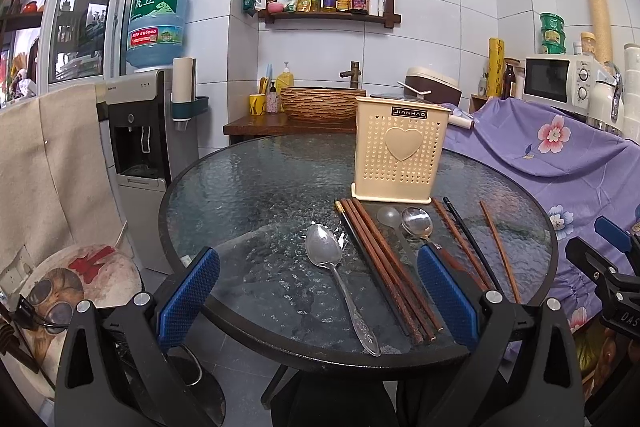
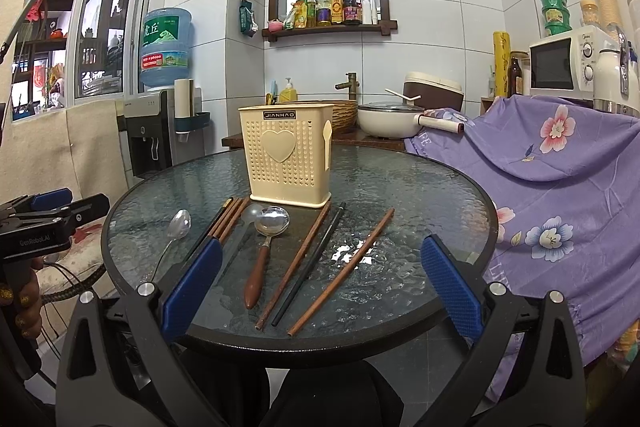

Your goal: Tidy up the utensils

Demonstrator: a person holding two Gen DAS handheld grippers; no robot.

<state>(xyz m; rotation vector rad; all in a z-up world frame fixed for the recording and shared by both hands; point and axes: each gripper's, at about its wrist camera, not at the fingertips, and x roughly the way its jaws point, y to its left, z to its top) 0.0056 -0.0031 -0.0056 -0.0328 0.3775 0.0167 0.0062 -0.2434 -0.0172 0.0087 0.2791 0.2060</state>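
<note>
Nothing had yet gone into the cream perforated utensil holder (image 2: 289, 155), which stood upright at the centre of the right wrist view on the round glass table (image 2: 440, 195), a heart moulded on its face. By the look of it the sorting had not started: every utensil lay flat on the glass just below the holder. A steel spoon (image 1: 324, 247) occupied the middle of the left wrist view, beside a bundle of brown chopsticks (image 1: 390, 267); a wood-handled ladle (image 2: 268, 231), a clear plastic spoon (image 2: 251, 213), a black chopstick (image 2: 310, 265) and loose brown chopsticks (image 2: 344, 269) spread across the lower centre of the right wrist view. The left gripper (image 1: 320, 299) and right gripper (image 2: 320, 291) both hung at the near table edge, jaws wide apart, holding nothing.
</note>
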